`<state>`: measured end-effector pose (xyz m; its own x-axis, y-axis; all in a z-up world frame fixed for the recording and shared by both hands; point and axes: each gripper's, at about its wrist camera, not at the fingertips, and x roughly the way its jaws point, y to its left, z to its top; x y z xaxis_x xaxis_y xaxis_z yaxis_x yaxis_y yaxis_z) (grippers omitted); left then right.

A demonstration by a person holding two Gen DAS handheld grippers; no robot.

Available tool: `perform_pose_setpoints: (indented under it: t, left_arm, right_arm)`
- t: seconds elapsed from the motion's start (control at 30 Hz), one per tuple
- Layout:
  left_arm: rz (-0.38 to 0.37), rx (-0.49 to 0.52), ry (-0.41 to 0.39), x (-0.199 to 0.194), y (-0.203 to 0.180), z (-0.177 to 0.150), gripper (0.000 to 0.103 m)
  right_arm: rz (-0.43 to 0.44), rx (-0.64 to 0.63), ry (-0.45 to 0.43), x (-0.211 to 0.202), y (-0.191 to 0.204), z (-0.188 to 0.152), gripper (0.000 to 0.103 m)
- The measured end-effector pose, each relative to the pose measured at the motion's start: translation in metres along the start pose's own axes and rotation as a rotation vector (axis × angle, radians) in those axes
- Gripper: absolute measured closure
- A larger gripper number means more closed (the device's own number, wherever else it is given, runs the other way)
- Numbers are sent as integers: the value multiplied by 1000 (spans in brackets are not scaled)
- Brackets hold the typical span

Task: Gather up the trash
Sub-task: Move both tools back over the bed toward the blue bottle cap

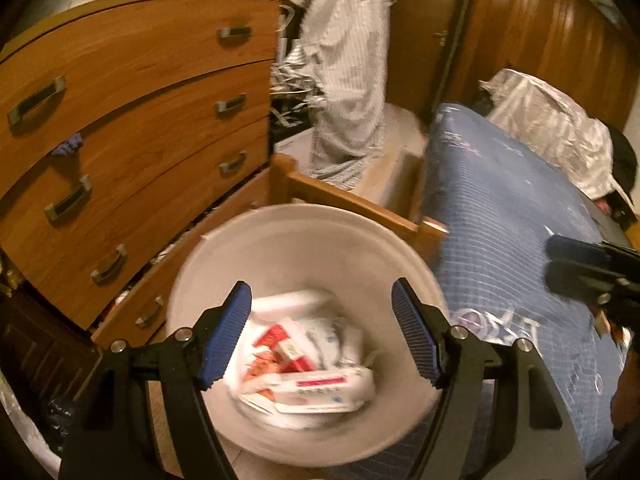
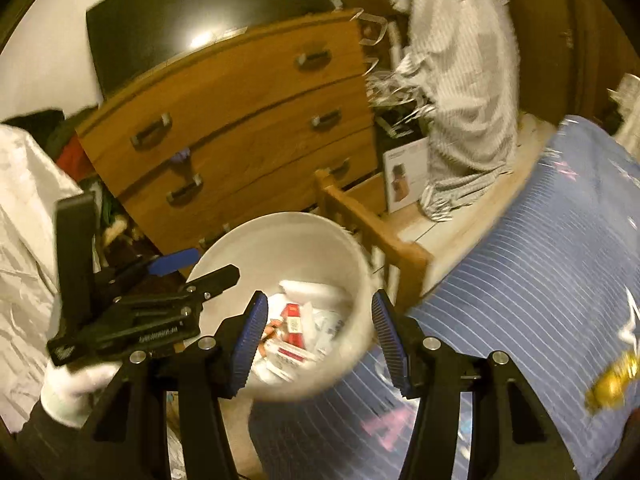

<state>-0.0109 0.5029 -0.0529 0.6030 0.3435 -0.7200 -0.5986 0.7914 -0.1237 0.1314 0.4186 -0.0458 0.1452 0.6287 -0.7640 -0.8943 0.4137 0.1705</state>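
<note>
Both grippers over bin, jaws spread, nothing held.
White bin (image 1: 304, 248), lower centre, holds wrappers (image 1: 308, 372); left gripper (image 1: 322, 332) and right gripper (image 2: 320, 340) hover above, beside blue bedcover (image 1: 500, 216).

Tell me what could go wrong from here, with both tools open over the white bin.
1. The white bin sits tight against the blue bedspread and the wooden bed frame; a nudge could tip it.
2. The gold wrapper lies loose on the bedspread and could slide off when grabbed.
3. The left tool and right tool are close together, so they might collide.
</note>
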Motion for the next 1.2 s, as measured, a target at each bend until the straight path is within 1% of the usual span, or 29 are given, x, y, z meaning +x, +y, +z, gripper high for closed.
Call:
perform_pose_setpoints:
  t: [0.07, 0.13, 0.17, 0.2, 0.27, 0.37, 0.43, 0.47, 0.5, 0.6, 0.7, 0.8, 0.9, 1.0, 1.1, 1.2]
  left_arm:
    - [-24, 26, -3, -2, -17, -7, 34]
    - [-86, 81, 6, -1, -52, -19, 34]
    - [-102, 100, 9, 0, -64, -23, 34]
    - [-139, 141, 17, 2, -88, -32, 34]
    - [-208, 214, 45, 9, -130, -47, 34]
    - [-332, 322, 102, 19, -202, -81, 34]
    - [-415, 410, 139, 21, -255, -111, 34]
    - [-444, 439, 151, 21, -272, -122, 34]
    - [-486, 482, 170, 20, -296, -138, 34]
    - [-575, 593, 194, 11, -354, -176, 34]
    - [-638, 678, 211, 4, -399, -207, 34]
    - [-682, 728, 233, 2, -438, -230, 34]
    - [-703, 775, 233, -2, -470, -246, 33]
    - [-713, 797, 244, 1, -498, -257, 33]
    - [-713, 801, 245, 1, -514, -262, 33]
    - [-705, 790, 238, 4, -531, -263, 33]
  right_arm:
    - [-12, 41, -56, -40, -25, -31, 46]
    - [-47, 61, -103, -72, -48, -61, 44]
    - [-64, 86, -129, -94, -65, -83, 42]
    - [-78, 103, -141, -107, -77, -99, 42]
    - [-145, 137, -164, -137, -104, -135, 41]
    - [-234, 205, -195, -194, -149, -201, 40]
    - [-285, 256, -209, -225, -175, -238, 40]
    - [-327, 292, -216, -247, -192, -263, 39]
    - [-359, 320, -220, -263, -205, -284, 39]
    - [-440, 398, -230, -306, -238, -342, 38]
    - [-503, 483, -235, -339, -269, -396, 38]
    - [-536, 539, -240, -363, -291, -438, 37]
    - [-541, 574, -246, -374, -306, -466, 37]
    - [-534, 601, -254, -375, -315, -479, 37]
    - [-531, 603, -257, -376, -322, -483, 37]
    - [-537, 582, -247, -376, -329, -479, 37]
